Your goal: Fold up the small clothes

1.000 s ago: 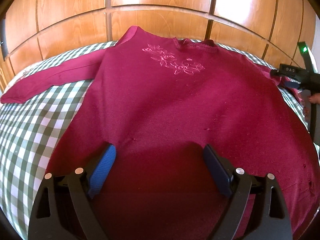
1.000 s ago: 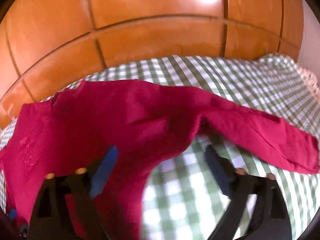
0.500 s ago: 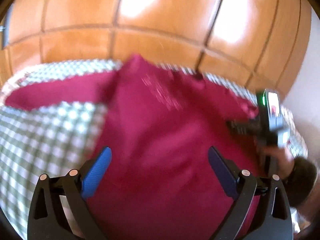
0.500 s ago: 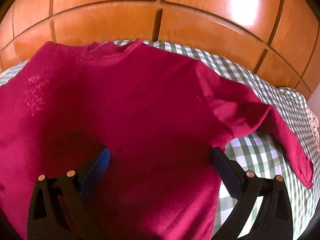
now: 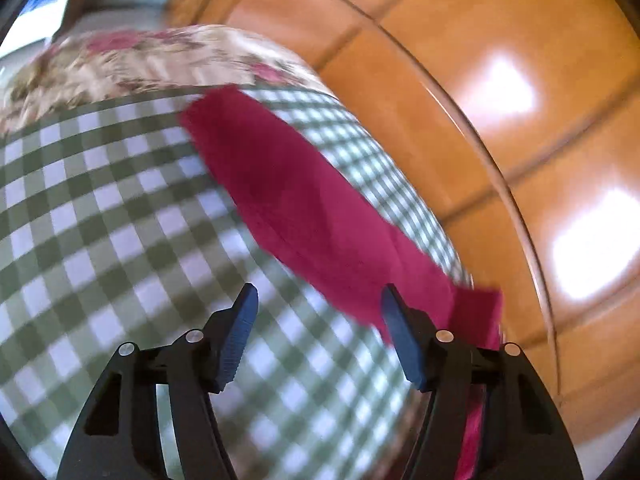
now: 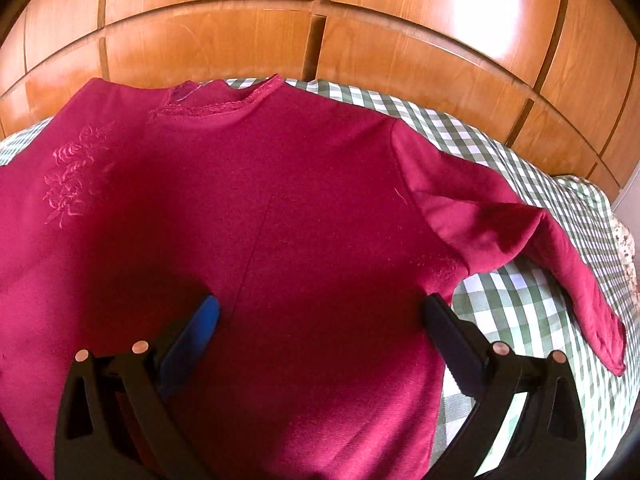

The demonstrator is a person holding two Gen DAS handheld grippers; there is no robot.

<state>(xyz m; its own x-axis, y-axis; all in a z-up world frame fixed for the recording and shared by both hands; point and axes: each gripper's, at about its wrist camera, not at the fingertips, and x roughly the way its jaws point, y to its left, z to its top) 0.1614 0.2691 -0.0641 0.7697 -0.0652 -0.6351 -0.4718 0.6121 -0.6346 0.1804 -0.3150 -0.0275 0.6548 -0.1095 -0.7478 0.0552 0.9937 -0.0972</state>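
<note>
A dark red long-sleeved sweater (image 6: pixel 280 208) with pink flower embroidery lies flat on a green-and-white checked cloth (image 6: pixel 500 312). My right gripper (image 6: pixel 320 312) is open over the sweater's lower body, its right finger at the side seam. The right sleeve (image 6: pixel 560 256) lies bent across the cloth to the right. In the left wrist view the other sleeve (image 5: pixel 304 208) stretches away over the checked cloth (image 5: pixel 100 240). My left gripper (image 5: pixel 318 300) is open and empty, its right finger next to the sleeve.
A wooden panelled wall (image 6: pixel 320 32) runs behind the bed; it also shows in the left wrist view (image 5: pixel 520 120). A floral cover (image 5: pixel 140 60) lies beyond the checked cloth's far end. The view is motion-blurred.
My left gripper has swung left from over the sweater's body to the left sleeve. My right gripper moved from the right sleeve to over the body and now holds nearly still.
</note>
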